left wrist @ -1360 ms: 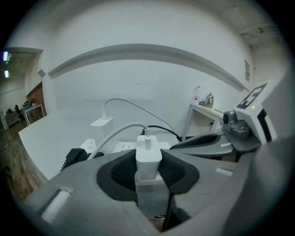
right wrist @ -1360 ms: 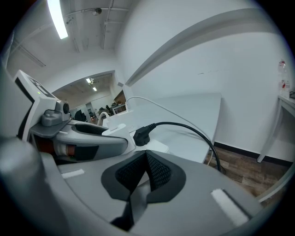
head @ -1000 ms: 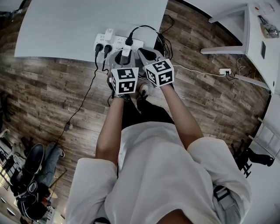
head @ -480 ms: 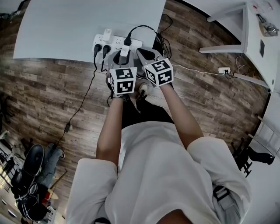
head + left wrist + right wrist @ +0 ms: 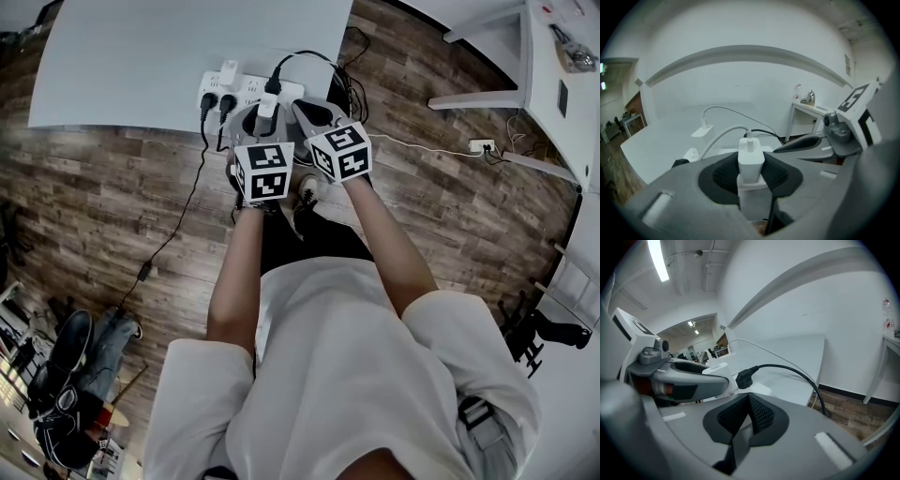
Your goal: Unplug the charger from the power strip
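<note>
Charger [image 5: 751,161]: head view upper centre, at near edge of power strip [image 5: 246,89] | left gripper [image 5: 265,118] clamped on its sides; right gripper [image 5: 749,411] closed, empty | likely light, rigid, smooth plastic: grip body, not soft cable

White table [image 5: 141,56]; power strip [image 5: 246,90] lying flat at near edge.

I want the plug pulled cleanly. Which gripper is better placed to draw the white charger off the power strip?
Left. The left gripper has its jaws clamped on the white charger at the power strip. The right gripper has its jaws shut on nothing, off beside the black plug.
</note>
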{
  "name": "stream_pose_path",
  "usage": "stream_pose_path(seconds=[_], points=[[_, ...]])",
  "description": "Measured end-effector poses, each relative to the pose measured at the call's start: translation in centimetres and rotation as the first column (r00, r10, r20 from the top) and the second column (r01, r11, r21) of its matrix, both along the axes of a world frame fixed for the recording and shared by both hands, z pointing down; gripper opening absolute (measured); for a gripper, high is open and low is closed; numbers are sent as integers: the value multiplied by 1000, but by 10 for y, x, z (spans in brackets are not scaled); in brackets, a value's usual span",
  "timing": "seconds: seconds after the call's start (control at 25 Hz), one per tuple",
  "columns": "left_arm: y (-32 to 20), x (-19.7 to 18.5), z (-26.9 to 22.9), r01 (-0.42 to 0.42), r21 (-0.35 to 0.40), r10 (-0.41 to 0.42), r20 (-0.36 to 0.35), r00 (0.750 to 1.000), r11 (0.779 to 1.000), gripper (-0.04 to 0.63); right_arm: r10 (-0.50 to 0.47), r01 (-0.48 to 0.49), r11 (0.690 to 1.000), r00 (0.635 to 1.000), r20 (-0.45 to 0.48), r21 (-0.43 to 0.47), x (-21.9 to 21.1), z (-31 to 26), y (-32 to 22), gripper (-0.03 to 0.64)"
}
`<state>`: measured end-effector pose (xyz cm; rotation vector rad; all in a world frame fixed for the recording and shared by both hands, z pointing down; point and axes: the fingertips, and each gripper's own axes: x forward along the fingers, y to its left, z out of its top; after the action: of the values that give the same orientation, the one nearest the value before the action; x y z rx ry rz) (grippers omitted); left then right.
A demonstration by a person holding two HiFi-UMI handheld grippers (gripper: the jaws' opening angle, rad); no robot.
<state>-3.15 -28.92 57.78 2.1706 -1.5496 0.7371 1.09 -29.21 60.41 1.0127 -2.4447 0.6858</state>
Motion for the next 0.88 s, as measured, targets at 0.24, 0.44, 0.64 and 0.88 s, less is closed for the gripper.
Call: stream_pose_path(seconds=[0.24, 0.44, 0.64, 0.88], points=[[-10, -1, -28, -10, 66, 11, -24, 1000, 998, 140, 13, -13, 1000, 1000, 2, 1, 2, 0, 0, 2], [-6, 3, -33, -27, 71, 29, -23, 999, 997, 140, 23, -23, 1000, 1000, 16, -19, 1, 0, 1, 2], [-4, 6, -35, -25, 68, 29, -69, 997, 997, 140, 40, -38, 998, 998, 49, -50, 2, 0, -1, 2], [-5, 6, -23, 23, -54, -42, -369, 929, 998, 140, 64, -59, 996, 995, 76, -73, 4, -1, -1, 2]])
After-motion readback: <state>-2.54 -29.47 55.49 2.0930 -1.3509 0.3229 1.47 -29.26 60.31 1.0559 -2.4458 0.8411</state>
